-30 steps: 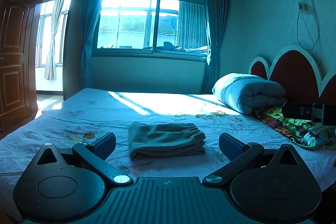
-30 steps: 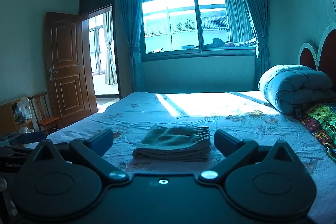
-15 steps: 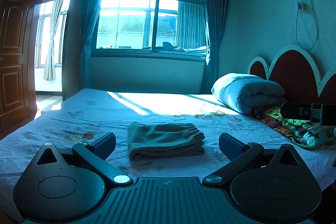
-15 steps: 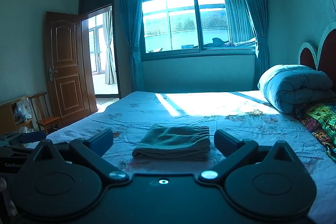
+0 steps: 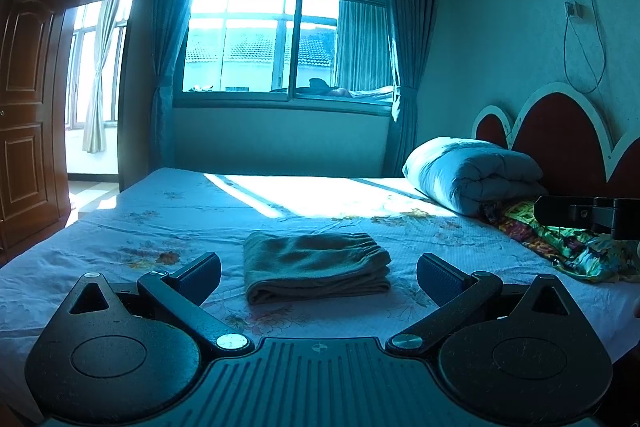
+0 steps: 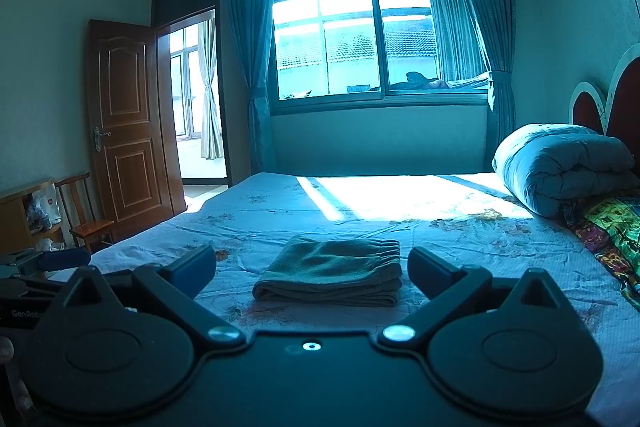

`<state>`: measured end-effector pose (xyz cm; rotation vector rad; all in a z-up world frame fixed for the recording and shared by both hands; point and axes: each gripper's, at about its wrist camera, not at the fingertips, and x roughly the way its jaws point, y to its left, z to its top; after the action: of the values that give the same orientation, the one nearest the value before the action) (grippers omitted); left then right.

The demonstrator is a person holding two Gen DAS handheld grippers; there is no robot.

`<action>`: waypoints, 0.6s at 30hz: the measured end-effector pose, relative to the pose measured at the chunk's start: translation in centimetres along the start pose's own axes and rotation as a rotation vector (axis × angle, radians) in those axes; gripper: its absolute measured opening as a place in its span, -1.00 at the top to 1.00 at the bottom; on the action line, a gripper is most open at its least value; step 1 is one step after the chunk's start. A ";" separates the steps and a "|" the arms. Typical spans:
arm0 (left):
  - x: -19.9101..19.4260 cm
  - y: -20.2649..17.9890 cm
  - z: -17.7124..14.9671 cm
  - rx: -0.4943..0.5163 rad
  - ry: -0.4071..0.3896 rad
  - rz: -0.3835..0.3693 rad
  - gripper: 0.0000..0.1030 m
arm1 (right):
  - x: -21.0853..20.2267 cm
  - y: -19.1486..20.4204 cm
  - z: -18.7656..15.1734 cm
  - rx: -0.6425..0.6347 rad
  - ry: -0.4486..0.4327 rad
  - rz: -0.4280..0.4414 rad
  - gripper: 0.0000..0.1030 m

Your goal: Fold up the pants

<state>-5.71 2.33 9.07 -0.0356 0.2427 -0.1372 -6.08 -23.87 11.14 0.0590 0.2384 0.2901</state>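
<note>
Olive-brown soft fabric pants (image 5: 316, 266) are lying folded into a compact rectangular bundle near the front middle of the pale blue floral-printed bed sheet (image 5: 168, 223), elastic waistband edge facing right. We are judging the folding itself as complete; the step in hand appears to be the final check or retreat. We are holding the left gripper (image 5: 319, 273) short of the bundle with its jaws spread wide, gripping nothing. We are holding the right gripper (image 6: 312, 269) likewise, jaws spread and empty, apart from the cloth. Any next move calls only for pressing loose layers flat, should one be lifting. Beyond, a rolled grey-blue quilt (image 5: 470, 173) is resting beside a multicoloured patterned blanket (image 5: 568, 243).
</note>
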 end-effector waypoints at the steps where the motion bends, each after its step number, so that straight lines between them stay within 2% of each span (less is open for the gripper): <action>1: 0.0 0.0 0.0 0.000 0.001 -0.001 -1.00 | 0.0 0.1 0.0 0.000 0.000 0.001 -0.88; 18: 0.0 0.0 -0.2 0.001 -0.003 0.003 -1.00 | -0.1 0.1 0.0 -0.003 0.002 0.004 -0.88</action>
<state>-5.79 2.36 8.89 -0.0347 0.2394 -0.1346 -6.19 -23.81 11.13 0.0563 0.2397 0.2941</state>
